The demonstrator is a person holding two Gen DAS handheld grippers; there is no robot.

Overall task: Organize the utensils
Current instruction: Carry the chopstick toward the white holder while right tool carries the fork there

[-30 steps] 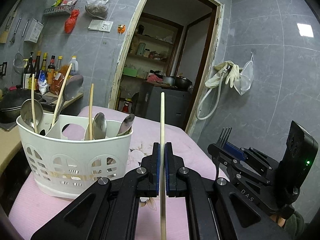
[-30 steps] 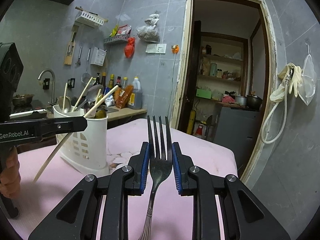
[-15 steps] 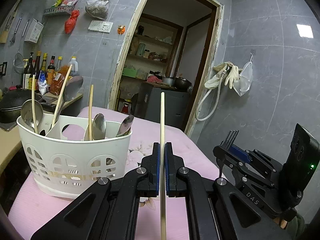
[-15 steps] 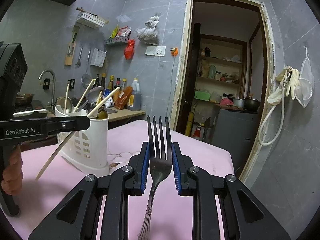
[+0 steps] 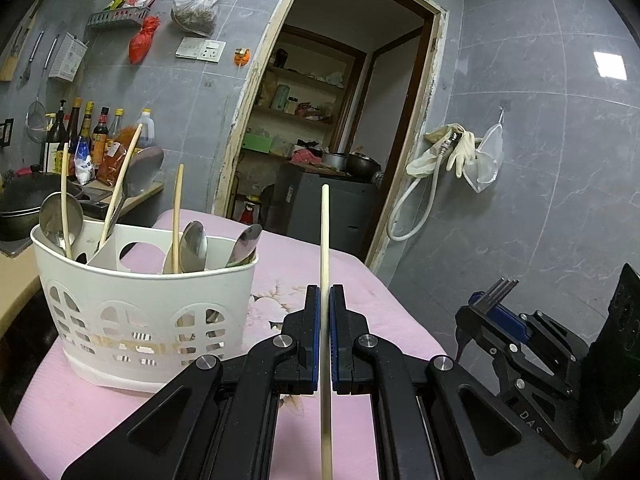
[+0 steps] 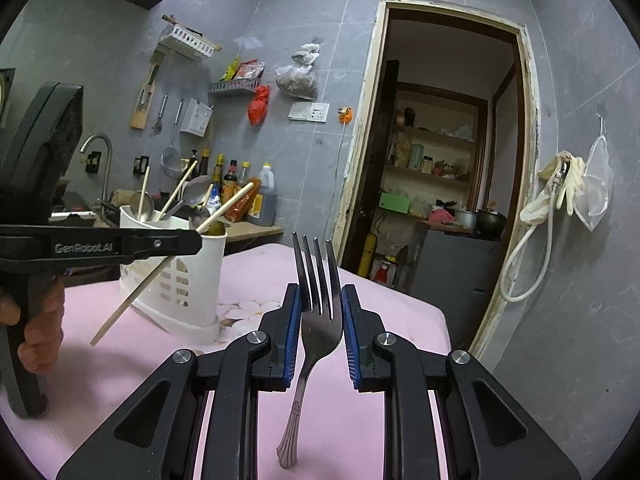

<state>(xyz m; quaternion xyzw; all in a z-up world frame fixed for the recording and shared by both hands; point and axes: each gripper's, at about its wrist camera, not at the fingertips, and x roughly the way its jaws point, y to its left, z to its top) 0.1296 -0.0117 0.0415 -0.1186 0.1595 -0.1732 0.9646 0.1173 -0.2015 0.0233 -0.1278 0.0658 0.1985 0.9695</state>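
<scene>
Left tool (image 5: 325, 308) pinches an upright chopstick (image 5: 324, 240); right tool (image 6: 319, 316), near level, pinches a fork (image 6: 318, 300).

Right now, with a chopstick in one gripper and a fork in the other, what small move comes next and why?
Probably carry the left gripper toward the caddy. It grips a chopstick upright beside the caddy, which already holds chopsticks; the fork waits in the right gripper.

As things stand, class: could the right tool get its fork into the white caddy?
Probably yes: the right tool grips the fork, but the left tool and its chopstick partly block the white caddy.
</scene>
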